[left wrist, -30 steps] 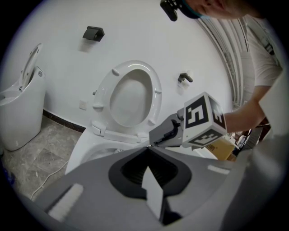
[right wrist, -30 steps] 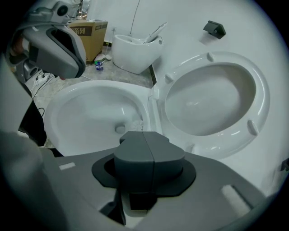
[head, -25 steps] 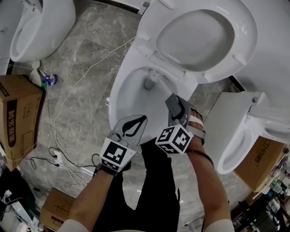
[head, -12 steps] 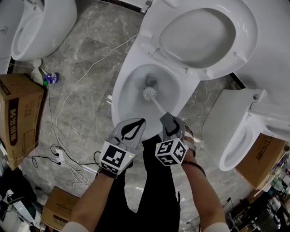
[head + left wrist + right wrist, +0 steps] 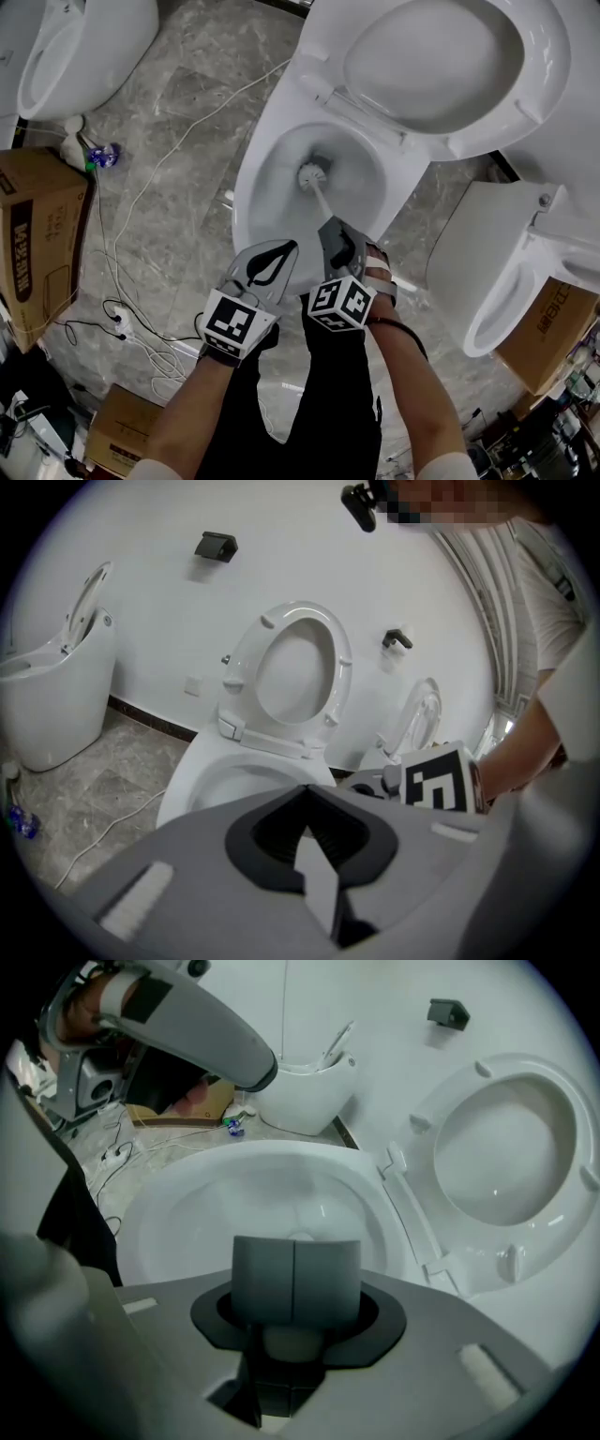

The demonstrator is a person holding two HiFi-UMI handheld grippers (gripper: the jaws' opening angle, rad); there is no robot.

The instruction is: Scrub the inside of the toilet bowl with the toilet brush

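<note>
The white toilet bowl stands below me with its seat and lid raised. A toilet brush is inside it: the round white brush head sits deep in the bowl, and its pale handle runs back to my right gripper, which is shut on it. In the right gripper view the jaws meet over the bowl and hide the brush head; only a bit of handle shows between them. My left gripper is shut and empty, over the bowl's near rim.
A second toilet stands at the far left and a third at the right. Cardboard boxes and white cables lie on the marble floor to the left, with a small bottle. The person's black trousers are beneath the grippers.
The brush head has swept from the bowl's back toward the middle and back toward the drain. My right gripper has shifted left, closer to the left gripper, which stayed shut.
</note>
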